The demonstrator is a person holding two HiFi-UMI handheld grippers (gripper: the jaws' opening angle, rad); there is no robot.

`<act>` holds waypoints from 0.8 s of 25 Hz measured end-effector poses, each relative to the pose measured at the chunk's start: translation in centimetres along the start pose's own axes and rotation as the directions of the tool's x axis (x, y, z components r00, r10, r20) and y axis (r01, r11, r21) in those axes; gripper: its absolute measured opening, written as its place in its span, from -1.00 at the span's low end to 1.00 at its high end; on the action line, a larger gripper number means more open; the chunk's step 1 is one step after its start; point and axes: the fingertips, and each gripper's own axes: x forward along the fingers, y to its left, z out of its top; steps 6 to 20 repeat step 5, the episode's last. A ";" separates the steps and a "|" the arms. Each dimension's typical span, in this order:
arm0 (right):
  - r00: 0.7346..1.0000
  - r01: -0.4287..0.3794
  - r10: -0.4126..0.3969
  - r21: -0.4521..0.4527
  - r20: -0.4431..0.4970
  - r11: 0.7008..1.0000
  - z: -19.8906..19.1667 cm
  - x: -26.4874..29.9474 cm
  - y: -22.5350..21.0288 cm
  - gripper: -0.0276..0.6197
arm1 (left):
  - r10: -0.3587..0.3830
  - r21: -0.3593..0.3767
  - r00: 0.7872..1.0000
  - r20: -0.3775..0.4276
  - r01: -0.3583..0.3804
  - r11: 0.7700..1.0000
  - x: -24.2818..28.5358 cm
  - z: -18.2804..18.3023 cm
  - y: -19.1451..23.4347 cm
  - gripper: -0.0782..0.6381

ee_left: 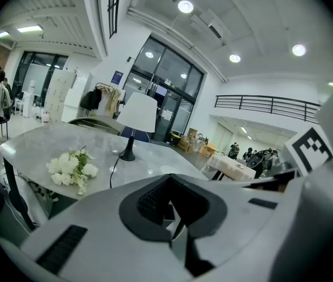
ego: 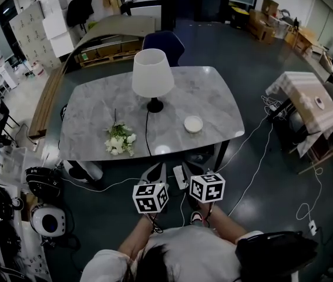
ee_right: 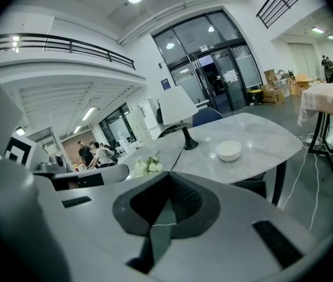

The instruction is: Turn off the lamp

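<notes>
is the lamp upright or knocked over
Upright: the lamp stands on its black base on the marble table, with the white shade level on top.

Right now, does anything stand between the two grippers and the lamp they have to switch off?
Nothing visible does. Between the lamp and the left gripper and right gripper, both shut and empty, lie only bare table and the black cord. The flowers sit left of that path, the bowl right.
</notes>
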 end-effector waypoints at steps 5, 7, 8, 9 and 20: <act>1.000 0.014 -0.014 -0.005 0.000 1.000 0.0 -0.6 -0.5 -0.92 | -0.007 0.002 1.000 0.005 0.007 1.000 0.1 0.1 -0.6 -0.79; 1.000 0.014 -0.014 -0.005 0.000 1.000 0.0 -0.6 -0.5 -0.92 | -0.007 0.002 1.000 0.005 0.007 1.000 0.1 0.1 -0.6 -0.79; 1.000 0.014 -0.014 -0.005 0.000 1.000 0.0 -0.6 -0.5 -0.92 | -0.007 0.002 1.000 0.005 0.007 1.000 0.1 0.1 -0.6 -0.79; 1.000 0.014 -0.014 -0.005 0.000 1.000 0.0 -0.6 -0.5 -0.92 | -0.007 0.002 1.000 0.005 0.007 1.000 0.1 0.1 -0.6 -0.79; 1.000 0.014 -0.014 -0.005 0.000 1.000 0.0 -0.6 -0.5 -0.92 | -0.007 0.002 1.000 0.005 0.007 1.000 0.1 0.1 -0.6 -0.79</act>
